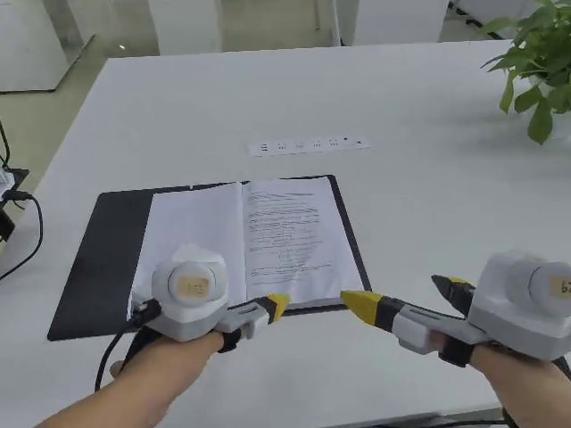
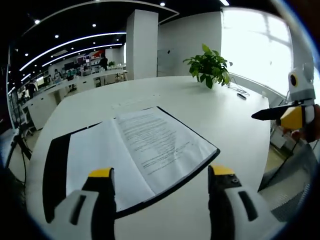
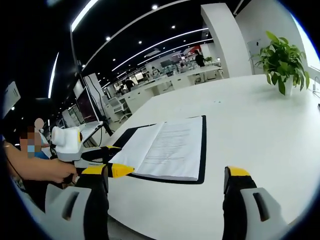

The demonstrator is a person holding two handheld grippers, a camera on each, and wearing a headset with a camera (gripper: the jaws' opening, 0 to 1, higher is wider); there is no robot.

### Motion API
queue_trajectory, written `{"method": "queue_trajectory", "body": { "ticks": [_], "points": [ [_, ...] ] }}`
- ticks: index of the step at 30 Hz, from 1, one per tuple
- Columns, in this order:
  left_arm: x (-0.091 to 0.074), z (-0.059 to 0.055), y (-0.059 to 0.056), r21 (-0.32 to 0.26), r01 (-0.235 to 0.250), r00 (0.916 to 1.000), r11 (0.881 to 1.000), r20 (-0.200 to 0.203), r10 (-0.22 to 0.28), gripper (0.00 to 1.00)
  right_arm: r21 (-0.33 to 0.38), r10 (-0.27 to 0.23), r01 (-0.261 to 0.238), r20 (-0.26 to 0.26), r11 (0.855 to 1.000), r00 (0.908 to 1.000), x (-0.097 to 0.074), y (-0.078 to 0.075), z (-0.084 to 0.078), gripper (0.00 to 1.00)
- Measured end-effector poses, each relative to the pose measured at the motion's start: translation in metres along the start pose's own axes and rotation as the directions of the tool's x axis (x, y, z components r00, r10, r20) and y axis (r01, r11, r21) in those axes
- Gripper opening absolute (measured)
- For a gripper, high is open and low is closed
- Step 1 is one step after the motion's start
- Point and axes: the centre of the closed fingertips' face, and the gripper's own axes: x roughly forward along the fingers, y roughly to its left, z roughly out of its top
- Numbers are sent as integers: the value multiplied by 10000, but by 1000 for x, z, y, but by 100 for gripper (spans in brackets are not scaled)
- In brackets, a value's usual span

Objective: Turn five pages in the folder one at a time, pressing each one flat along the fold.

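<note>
Judging from how things lie, the likeliest slip is a pinch that takes two sheets at once: the folder (image 1: 241,241) lies open and flat on the white table (image 1: 428,178), its black cover showing as a border, and the printed page (image 1: 290,236) on the right sits tight on whatever is under it, so a jaw pushed in at the near corner could lift more than one leaf, or crease the corner if it closes too far in. A second risk is the whole folder sliding away on the smooth tabletop if a jaw noses against its near edge with nothing holding the other side down. A turned page could also spring back if the fold (image 1: 244,239) is not pressed along its full length. How thick the stack under the printed page is cannot be made out from these views. The left gripper (image 1: 268,310) is held low over the near edge of the folder, roughly below the fold and the blank page (image 1: 192,232), pointing to the person's right; in its own view the jaws stand wide apart with nothing between them. The right gripper (image 1: 401,294) hovers just off the folder's near right corner, pointing left toward it, so the two grippers' yellow tips face each other close together; its jaws are likewise spread wide and empty. Neither gripper appears to touch paper, and no page is lifted yet
</note>
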Motion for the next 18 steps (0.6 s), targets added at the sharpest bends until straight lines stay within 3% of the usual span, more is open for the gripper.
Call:
{"method": "queue_trajectory", "body": {
  "ticks": [8, 18],
  "points": [
    [36, -4, -14, 17, 235, 9995, 9997, -228, -234, 65, 206, 63, -60, -141, 9998, 9999, 8, 3, -5, 95],
    [78, -12, -26, 159, 39, 9996, 9999, -271, -34, 48, 539, 136, -128, -154, 9985, 9998, 17, 7, -6, 91]
  ]
}}
